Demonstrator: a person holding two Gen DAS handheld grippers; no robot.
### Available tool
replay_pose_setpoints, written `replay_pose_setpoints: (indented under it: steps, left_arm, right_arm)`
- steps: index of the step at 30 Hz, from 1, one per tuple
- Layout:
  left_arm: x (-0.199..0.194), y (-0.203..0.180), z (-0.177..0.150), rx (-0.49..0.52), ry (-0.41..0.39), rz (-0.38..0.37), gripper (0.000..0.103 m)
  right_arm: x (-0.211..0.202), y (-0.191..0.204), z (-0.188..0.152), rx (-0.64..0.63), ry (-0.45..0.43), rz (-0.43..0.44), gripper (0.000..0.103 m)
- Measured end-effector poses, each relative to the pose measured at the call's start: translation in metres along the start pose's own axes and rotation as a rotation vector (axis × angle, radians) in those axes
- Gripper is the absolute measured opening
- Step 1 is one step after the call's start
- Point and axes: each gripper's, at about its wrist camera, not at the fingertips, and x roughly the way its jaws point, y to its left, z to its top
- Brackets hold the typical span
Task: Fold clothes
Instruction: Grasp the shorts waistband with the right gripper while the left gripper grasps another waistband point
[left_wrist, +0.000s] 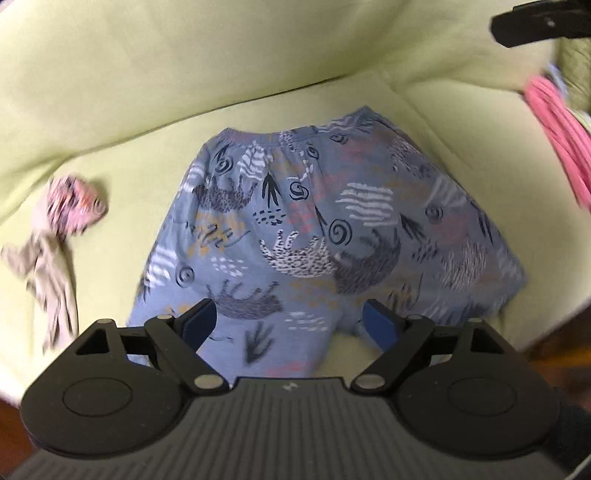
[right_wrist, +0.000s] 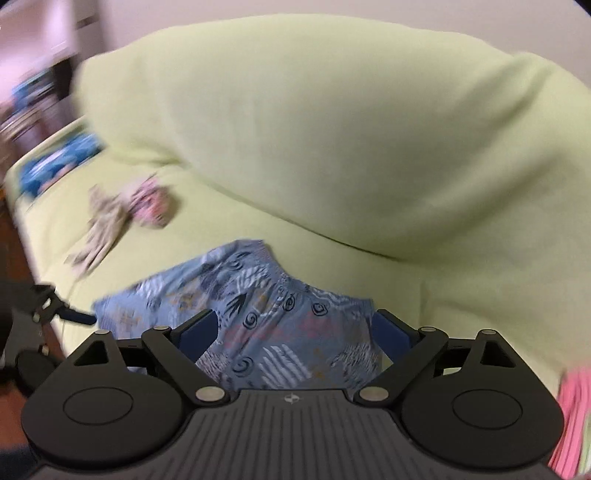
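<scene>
The left gripper (left_wrist: 290, 325) hung low over the near end of the blue shorts (left_wrist: 314, 236), its matte black linkages and ribbed grey body filling the bottom of its view, its dark blue rubbery pads (left_wrist: 199, 325) spread wide apart with nothing between them. The right gripper (right_wrist: 295, 332) was the same build, and its fingers were likewise parted and empty, poised over the waistband end of the same garment (right_wrist: 258, 306). The shorts lay spread flat on the seat of the sofa (left_wrist: 110, 92), soft jersey cloth in a dusty blue, printed with spotted animals, dark spirals, leaf sprigs and patches of white and pink strokes; the gathered elastic waistband lay toward the backrest, the leg openings toward the near edge of the seat. The sofa itself wore a pale yellow-green cover, smooth and slightly fuzzy, with a plump rounded back cushion (right_wrist: 332, 129) swelling above the seat. To the left of the shorts, well apart from them, a small crumpled heap of cloth (left_wrist: 59, 225) sat on the seat, beige below and pink-and-white patterned above, blurred in both views. Over on the right, a ribbed bright pink fabric (left_wrist: 557, 136) draped down the armrest. Farther along the seat, seen from the right wrist, lay a flat blue patterned piece (right_wrist: 59, 162), too blurred to make out further.
</scene>
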Motion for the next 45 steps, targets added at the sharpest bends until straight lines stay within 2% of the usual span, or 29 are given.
replay_pose_setpoints:
  steps: [2,4,7,9,13,16,18,21,23,26,30,32,33,38,42,43,44,45]
  left_arm:
    - [0.002,-0.032,0.002,-0.113,0.017,0.042,0.084]
    - [0.007,-0.071,0.0,-0.204,0.048,0.09,0.084]
    - [0.017,-0.138,-0.007,-0.292,0.1,0.145,0.084]
    - [0.023,-0.18,-0.009,-0.286,0.095,0.121,0.084]
    - [0.046,-0.245,-0.009,-0.264,0.072,0.112,0.084]
    - [0.07,-0.285,-0.01,-0.255,0.06,0.124,0.081]
    - [0.086,-0.307,-0.013,-0.238,0.072,0.116,0.072]
    - [0.102,-0.327,-0.017,-0.19,0.079,0.133,0.07]
    - [0.112,-0.34,-0.019,-0.157,0.084,0.144,0.07]
    - [0.128,-0.36,-0.023,-0.109,0.092,0.161,0.07]
    - [0.147,-0.38,-0.025,-0.053,0.104,0.187,0.07]
    - [0.155,-0.382,-0.022,-0.041,0.113,0.2,0.07]
    - [0.157,-0.382,-0.021,-0.04,0.11,0.205,0.071]
    - [0.161,-0.379,-0.014,-0.046,0.094,0.248,0.072]
    - [0.165,-0.366,-0.012,-0.067,0.091,0.301,0.069]
    - [0.166,-0.362,-0.013,-0.079,0.095,0.313,0.061]
    - [0.167,-0.359,-0.013,-0.092,0.098,0.324,0.04]
    - [0.168,-0.354,-0.016,-0.11,0.104,0.333,0.028]
  right_arm:
    - [0.015,-0.035,-0.007,-0.069,0.051,0.118,0.085]
    - [0.033,-0.073,-0.017,-0.127,0.11,0.258,0.074]
    - [0.066,-0.13,-0.042,-0.06,0.316,0.396,0.062]
    - [0.082,-0.161,-0.062,0.01,0.398,0.473,0.054]
    - [0.131,-0.196,-0.114,0.116,0.559,0.495,0.033]
    - [0.169,-0.211,-0.156,0.241,0.66,0.533,0.026]
    - [0.189,-0.207,-0.176,0.231,0.719,0.561,0.026]
    - [0.208,-0.192,-0.2,0.188,0.791,0.603,0.026]
    - [0.219,-0.188,-0.215,0.234,0.835,0.631,0.028]
    - [0.229,-0.185,-0.232,0.278,0.864,0.638,0.028]
    - [0.243,-0.182,-0.242,0.389,0.858,0.672,0.023]
    - [0.248,-0.174,-0.242,0.394,0.859,0.69,0.015]
    - [0.249,-0.17,-0.242,0.38,0.856,0.7,0.005]
    - [0.235,-0.162,-0.223,0.357,0.863,0.783,0.004]
    - [0.233,-0.153,-0.212,0.332,0.89,0.819,0.004]
    - [0.234,-0.151,-0.209,0.327,0.894,0.825,0.004]
    - [0.235,-0.149,-0.207,0.321,0.898,0.831,0.004]
    - [0.232,-0.155,-0.201,0.303,0.901,0.827,0.005]
